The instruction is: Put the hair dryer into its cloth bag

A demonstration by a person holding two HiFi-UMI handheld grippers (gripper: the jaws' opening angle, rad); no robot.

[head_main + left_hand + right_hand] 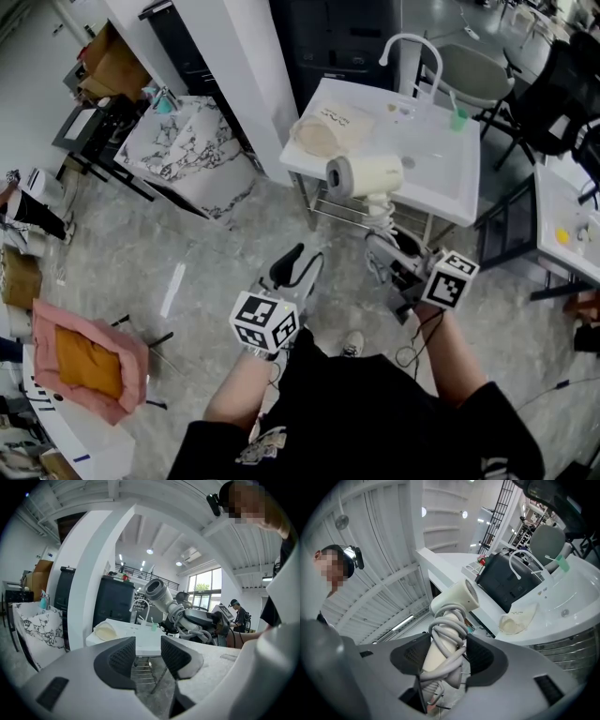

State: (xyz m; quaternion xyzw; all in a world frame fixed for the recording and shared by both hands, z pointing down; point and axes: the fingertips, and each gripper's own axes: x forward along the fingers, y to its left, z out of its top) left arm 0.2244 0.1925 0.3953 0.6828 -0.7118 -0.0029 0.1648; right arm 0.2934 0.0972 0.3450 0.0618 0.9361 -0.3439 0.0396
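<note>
Right claw point(443, 657) grips hair dryer point(366, 176) by its cord-wrapped handle, held at edge of white table point(441, 183). Cloth bag point(328, 131) lies on table. Left claw point(147, 656) wide open, empty.

The right gripper point(382, 246) clamps the cord-wrapped handle of the hair dryer point(366, 175) from below, holding it upright. The left gripper point(298, 267) hovers below and left of the hair dryer, jaws apart, nothing between them. The bare left forearm point(236, 392) and right forearm point(457, 345) reach forward.
</note>
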